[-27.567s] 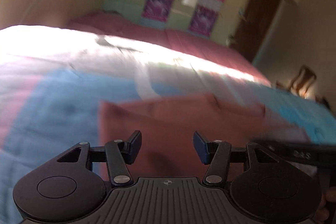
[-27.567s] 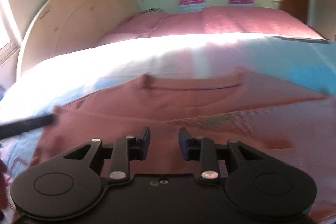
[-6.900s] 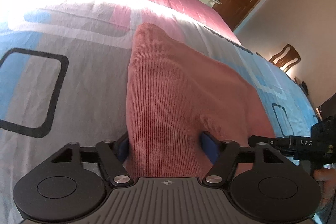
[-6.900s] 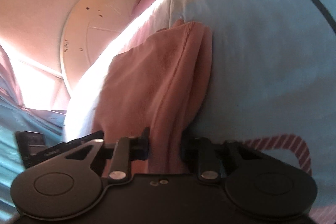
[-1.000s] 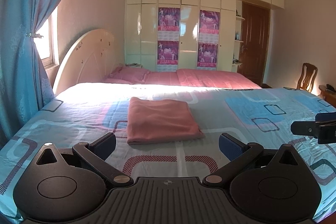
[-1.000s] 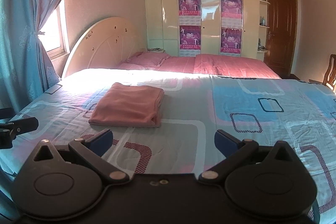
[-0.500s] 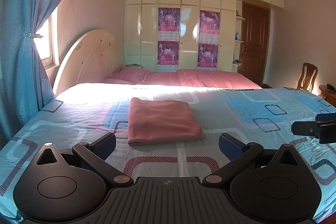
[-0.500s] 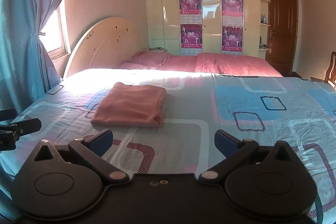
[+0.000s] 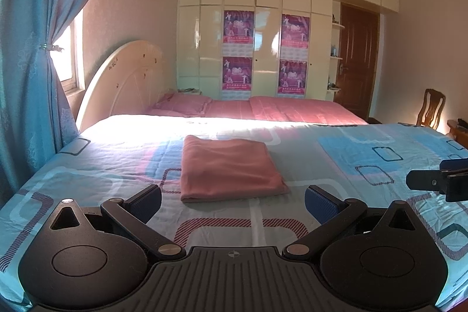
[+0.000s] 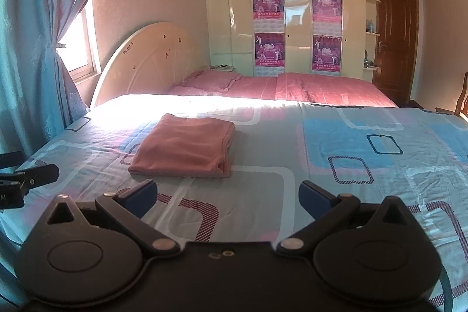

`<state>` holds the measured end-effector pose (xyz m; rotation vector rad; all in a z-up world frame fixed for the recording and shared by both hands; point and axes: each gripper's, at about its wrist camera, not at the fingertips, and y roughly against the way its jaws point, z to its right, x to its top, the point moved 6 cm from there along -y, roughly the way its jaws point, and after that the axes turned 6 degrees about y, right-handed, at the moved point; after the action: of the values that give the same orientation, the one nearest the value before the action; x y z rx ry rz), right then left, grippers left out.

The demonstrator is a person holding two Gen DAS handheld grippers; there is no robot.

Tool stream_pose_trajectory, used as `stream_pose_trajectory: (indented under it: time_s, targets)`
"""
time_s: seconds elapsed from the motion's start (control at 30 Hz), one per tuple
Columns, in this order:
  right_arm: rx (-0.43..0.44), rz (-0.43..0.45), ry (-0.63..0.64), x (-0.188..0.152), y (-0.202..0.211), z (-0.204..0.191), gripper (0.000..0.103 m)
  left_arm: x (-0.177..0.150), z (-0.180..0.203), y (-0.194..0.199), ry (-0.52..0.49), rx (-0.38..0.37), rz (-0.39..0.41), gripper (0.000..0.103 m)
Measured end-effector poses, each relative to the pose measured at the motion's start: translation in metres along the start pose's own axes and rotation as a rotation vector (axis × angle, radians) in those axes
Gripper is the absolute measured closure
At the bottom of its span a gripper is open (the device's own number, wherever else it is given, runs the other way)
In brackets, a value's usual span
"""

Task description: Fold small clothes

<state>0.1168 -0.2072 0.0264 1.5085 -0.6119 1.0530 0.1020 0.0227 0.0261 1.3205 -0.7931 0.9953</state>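
Blue patterned bedspread (image 9: 365,148), pink pillow (image 9: 182,103), cream headboard (image 9: 128,78), blue curtain (image 9: 23,48), wooden chair (image 9: 431,108).

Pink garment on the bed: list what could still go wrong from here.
1. The folded pink garment has loose stacked layers along its right edge; a nudge could make them slip.
2. The quilt under it is wrinkled and soft, so the fold may sag.
3. Both the left gripper and the right gripper are open and clear; coming back low could snag it.

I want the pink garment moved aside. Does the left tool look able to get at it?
Probably yes: the left tool is open and empty, the folded pink garment lies straight ahead on the bedspread, nothing between.
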Motion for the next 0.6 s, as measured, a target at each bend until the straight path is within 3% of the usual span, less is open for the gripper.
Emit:
stream_pose_trajectory:
  time_s: [0.6]
  targets:
    - [0.014, 0.0, 0.011, -0.0001, -0.0033, -0.0001, 0.001, 0.0005, 0.002, -0.0006, -0.03, -0.004, 0.003, 0.0]
